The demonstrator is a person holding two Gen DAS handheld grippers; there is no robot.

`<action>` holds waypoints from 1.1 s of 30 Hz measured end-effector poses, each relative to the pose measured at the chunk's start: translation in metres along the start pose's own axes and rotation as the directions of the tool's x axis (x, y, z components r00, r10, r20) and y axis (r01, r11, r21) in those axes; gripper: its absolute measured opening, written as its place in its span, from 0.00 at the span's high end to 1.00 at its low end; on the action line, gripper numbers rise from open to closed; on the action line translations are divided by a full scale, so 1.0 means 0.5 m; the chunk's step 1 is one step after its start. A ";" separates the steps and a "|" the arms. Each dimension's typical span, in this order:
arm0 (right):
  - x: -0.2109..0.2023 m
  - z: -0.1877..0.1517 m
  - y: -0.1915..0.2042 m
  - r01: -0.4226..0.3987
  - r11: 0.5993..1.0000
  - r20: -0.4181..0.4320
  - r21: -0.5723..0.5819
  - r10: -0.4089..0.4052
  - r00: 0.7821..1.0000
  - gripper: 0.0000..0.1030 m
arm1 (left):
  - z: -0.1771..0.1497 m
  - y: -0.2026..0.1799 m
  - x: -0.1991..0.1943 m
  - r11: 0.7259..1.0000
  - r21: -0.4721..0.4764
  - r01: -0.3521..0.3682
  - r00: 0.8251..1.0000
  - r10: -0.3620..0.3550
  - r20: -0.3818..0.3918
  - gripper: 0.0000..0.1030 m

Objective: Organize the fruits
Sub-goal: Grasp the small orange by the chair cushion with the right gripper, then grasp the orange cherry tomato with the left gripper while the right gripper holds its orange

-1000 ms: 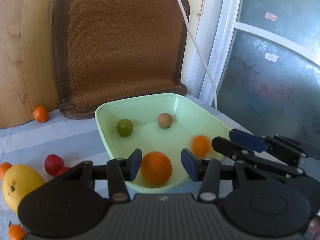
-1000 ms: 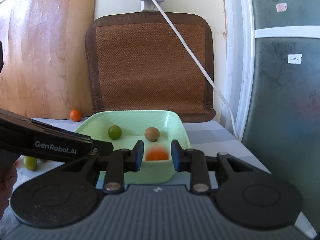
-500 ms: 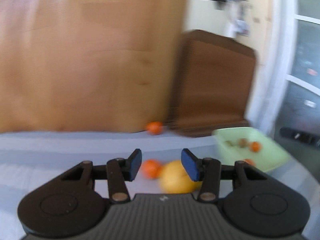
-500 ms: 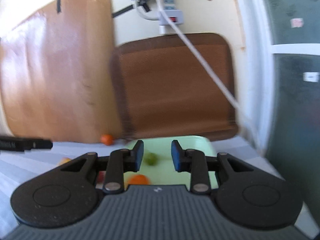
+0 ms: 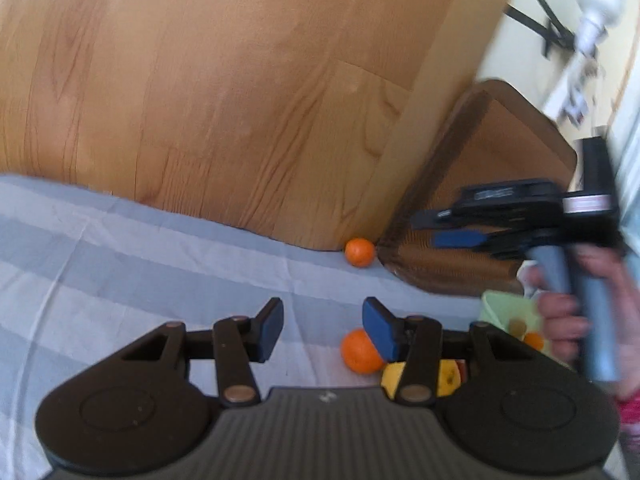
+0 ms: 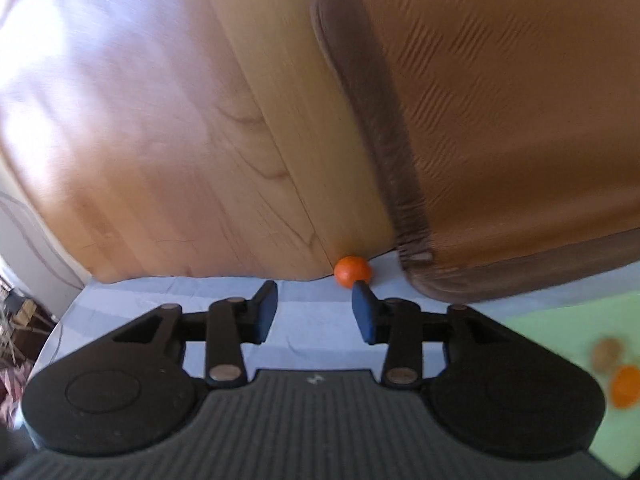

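Note:
My left gripper (image 5: 323,326) is open and empty above the striped cloth. An orange (image 5: 360,351) lies just right of it, partly behind the right finger, with a yellow lemon (image 5: 440,376) beside it. A small orange (image 5: 360,252) sits far back against the wooden board; it also shows in the right wrist view (image 6: 352,271). My right gripper (image 6: 314,308) is open and empty, with that small orange just beyond its right fingertip. It shows in the left wrist view (image 5: 460,238), held by a hand. The green tray (image 6: 560,328) holds an orange (image 6: 626,386) and a brown fruit (image 6: 608,354).
A wooden board (image 5: 220,100) and a brown woven mat (image 6: 500,120) lean against the wall at the back. A blue and white striped cloth (image 5: 120,260) covers the table. The table's left edge (image 6: 64,316) shows in the right wrist view.
Both grippers have swung left, away from the green tray. The right gripper has come close to the small orange by the board. Both stay open.

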State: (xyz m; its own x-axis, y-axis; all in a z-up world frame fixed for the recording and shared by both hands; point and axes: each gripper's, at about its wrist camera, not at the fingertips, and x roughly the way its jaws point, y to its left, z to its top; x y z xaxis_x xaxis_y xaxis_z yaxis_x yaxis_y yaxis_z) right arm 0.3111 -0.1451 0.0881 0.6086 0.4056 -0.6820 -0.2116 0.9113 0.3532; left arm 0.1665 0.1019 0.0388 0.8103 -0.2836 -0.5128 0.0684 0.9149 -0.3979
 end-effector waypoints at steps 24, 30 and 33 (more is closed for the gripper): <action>-0.082 -0.097 -0.036 -0.070 0.997 0.004 -0.041 0.070 0.998 0.60 | 0.030 0.007 0.143 0.983 -0.124 0.136 0.955 -0.163 -0.247 0.56; -0.228 -0.197 -0.057 -0.135 0.990 0.100 -0.048 0.139 0.985 0.60 | 0.035 0.010 0.133 0.992 -0.034 0.123 0.953 -0.128 -0.273 0.56; -0.294 -0.262 -0.069 -0.146 0.986 0.164 -0.080 0.158 0.974 0.60 | 0.028 0.011 0.085 0.988 0.015 0.153 0.958 -0.145 -0.247 0.56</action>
State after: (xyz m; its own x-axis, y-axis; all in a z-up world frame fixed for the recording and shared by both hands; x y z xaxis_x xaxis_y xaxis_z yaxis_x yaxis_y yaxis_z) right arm 0.1284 -0.2268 0.0924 0.6845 0.5273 -0.5033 -0.3592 0.8448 0.3966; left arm 0.2095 0.0988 0.0256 0.6231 -0.4752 -0.6213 0.2005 0.8648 -0.4604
